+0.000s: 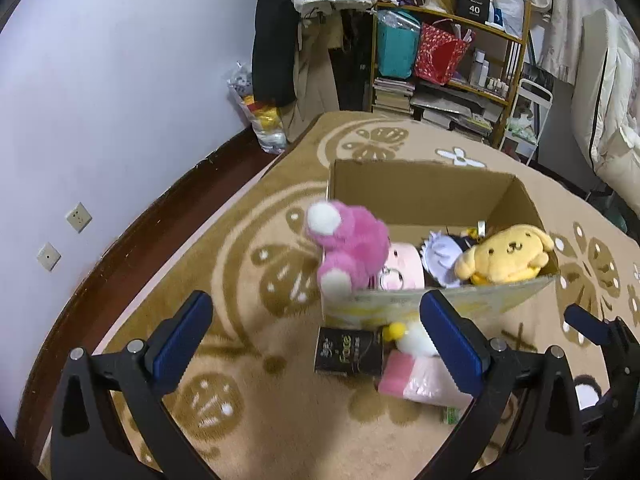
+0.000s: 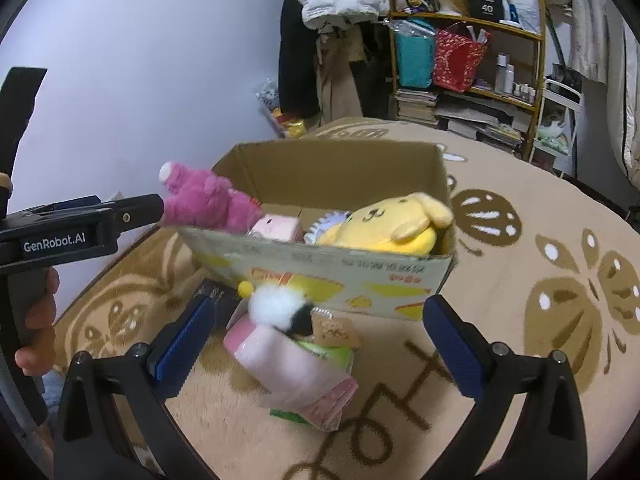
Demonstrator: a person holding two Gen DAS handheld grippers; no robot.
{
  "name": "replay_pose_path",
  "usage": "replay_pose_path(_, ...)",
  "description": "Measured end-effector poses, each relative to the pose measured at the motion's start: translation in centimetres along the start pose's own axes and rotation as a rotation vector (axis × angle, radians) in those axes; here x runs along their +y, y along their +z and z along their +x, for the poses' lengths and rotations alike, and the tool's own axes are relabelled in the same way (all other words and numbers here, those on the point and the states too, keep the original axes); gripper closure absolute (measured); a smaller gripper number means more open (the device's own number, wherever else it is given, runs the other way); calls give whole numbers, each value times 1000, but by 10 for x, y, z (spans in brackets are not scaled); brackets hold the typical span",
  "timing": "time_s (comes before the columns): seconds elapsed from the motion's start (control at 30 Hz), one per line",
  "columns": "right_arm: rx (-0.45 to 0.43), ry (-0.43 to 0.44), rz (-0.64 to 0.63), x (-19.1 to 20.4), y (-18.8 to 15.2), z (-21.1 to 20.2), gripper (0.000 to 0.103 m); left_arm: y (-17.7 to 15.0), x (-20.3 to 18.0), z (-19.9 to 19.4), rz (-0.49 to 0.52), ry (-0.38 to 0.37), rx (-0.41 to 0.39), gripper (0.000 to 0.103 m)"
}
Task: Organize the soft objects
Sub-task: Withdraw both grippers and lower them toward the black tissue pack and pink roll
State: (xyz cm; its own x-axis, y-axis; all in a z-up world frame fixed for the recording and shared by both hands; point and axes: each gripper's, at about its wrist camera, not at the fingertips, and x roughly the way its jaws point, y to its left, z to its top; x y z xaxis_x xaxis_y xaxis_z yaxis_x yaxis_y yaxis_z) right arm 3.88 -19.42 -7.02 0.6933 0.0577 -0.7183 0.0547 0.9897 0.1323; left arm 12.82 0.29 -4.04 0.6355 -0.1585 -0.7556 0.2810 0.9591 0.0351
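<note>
Box [image 1: 420, 196], frame centre: three plushes in, pink bear [image 1: 348, 252] on rim | both grippers [image 1: 316, 336] [image 2: 316, 340] spread, empty | white plush [image 2: 276, 308] left.

Left tool [image 1: 316, 336] with blue-padded fingers spread wide apart, nothing between them, right tool [image 2: 316, 334] likewise gaping and unladen, bare hand [image 2: 38, 320] gripping the left tool's handle, seen at right view's left edge

Fluffy pink plush [image 1: 352, 252]; matt cardboard box [image 1: 424, 188]
</note>
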Motion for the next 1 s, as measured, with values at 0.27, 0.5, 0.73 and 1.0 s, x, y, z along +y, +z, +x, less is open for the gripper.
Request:
replay_pose_path(0.27, 58, -1, -79, 20, -18, 6, 0, -14, -5, 6, 41, 18, 58, 1)
replay_pose_path(0.5, 114, 2, -126, 33, -29, 18, 0, -24, -6, 17, 36, 11, 97, 1)
replay_pose_path(0.73, 144, 47, -141, 33, -32, 26, 0, -35, -6, 38, 31, 4, 186, 1)
replay_pose_path(1.0, 150, 37, -160, 32, -32, 42, 0, -36, -11, 54, 49, 19, 212, 1)
